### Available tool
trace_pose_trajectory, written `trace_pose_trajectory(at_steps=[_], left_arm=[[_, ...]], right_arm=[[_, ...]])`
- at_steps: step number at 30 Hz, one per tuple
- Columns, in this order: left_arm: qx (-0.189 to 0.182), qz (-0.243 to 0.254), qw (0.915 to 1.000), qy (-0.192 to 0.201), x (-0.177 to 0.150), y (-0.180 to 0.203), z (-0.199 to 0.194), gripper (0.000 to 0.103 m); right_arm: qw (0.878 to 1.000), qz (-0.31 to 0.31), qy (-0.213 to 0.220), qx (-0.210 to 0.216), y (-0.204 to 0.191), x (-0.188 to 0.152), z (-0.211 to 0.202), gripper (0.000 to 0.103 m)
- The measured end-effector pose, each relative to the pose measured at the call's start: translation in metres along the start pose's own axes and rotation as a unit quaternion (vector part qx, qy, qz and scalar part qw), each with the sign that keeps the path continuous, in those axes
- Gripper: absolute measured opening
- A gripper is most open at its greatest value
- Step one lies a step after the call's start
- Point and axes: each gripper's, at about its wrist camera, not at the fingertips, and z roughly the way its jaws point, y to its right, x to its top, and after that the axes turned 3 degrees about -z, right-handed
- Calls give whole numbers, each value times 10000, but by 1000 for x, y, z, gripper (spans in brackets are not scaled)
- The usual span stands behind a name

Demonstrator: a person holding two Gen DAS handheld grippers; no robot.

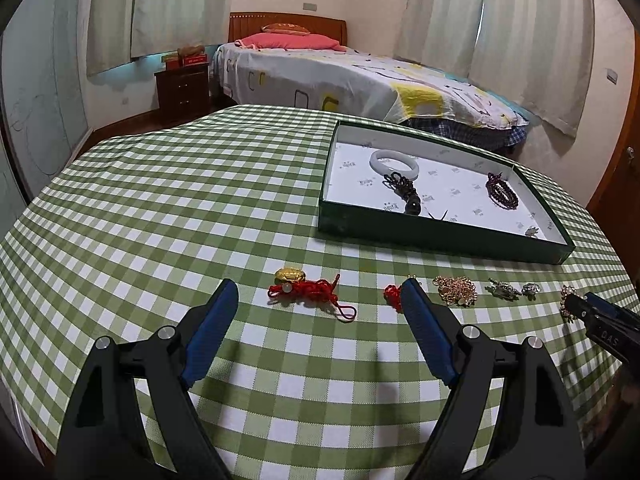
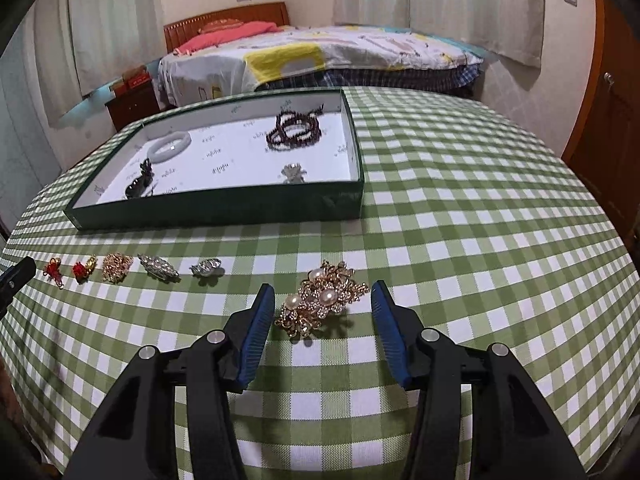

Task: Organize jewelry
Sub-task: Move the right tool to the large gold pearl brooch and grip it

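Left wrist view shows the left gripper (image 1: 318, 290) with its blue fingers spread wide and nothing held. Just past the gap, a red knotted cord with a gold charm (image 1: 308, 290) lies on the green checked tablecloth (image 1: 160, 220). A second small red knot (image 1: 393, 295) sits right beside the right finger, partly hidden by it. Further right in the same row lie a gold chain pile (image 1: 456, 290), a silver brooch (image 1: 504, 290) and a small silver piece (image 1: 531, 289). The tip of the right gripper shows at the right edge of this view.

Farther away, on the right, sits a flat green tray (image 1: 440, 236) with a white floor. Inside it lie a white bangle (image 1: 394, 162), a dark tassel charm (image 1: 406, 192) touching the bangle, a dark red bead bracelet (image 1: 502, 191) and a tiny silver piece (image 1: 531, 232) in the near right corner.

Right wrist view shows the right gripper (image 2: 323, 292) partly spread. A gold brooch with pearls (image 2: 322, 300) lies on the cloth between the two fingers. The pads stand near each side of it, not touching it, so nothing is grasped. The other pieces run in a row to the left, and the tray is beyond them.
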Motion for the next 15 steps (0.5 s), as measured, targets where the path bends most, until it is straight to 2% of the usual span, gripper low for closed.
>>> trace_pose_trajectory(at_steps=[3, 6, 8, 13, 15], left_arm=[[-4, 3, 10000, -34, -1, 1, 2, 81], [-4, 14, 10000, -54, -2, 2, 3, 81], [1, 36, 10000, -66, -3, 3, 3, 81], [2, 64, 9999, -98, -3, 5, 5, 81], [3, 77, 9999, -111, -4, 6, 5, 81]], right_arm=[[9999, 23, -138, 49, 1, 0, 5, 49], [9999, 27, -145, 82, 1, 0, 5, 44], [9998, 45, -152, 151, 3, 0, 5, 35], [9995, 33, -165, 266, 4, 2, 5, 25], [9995, 31, -149, 286, 4, 2, 4, 25]])
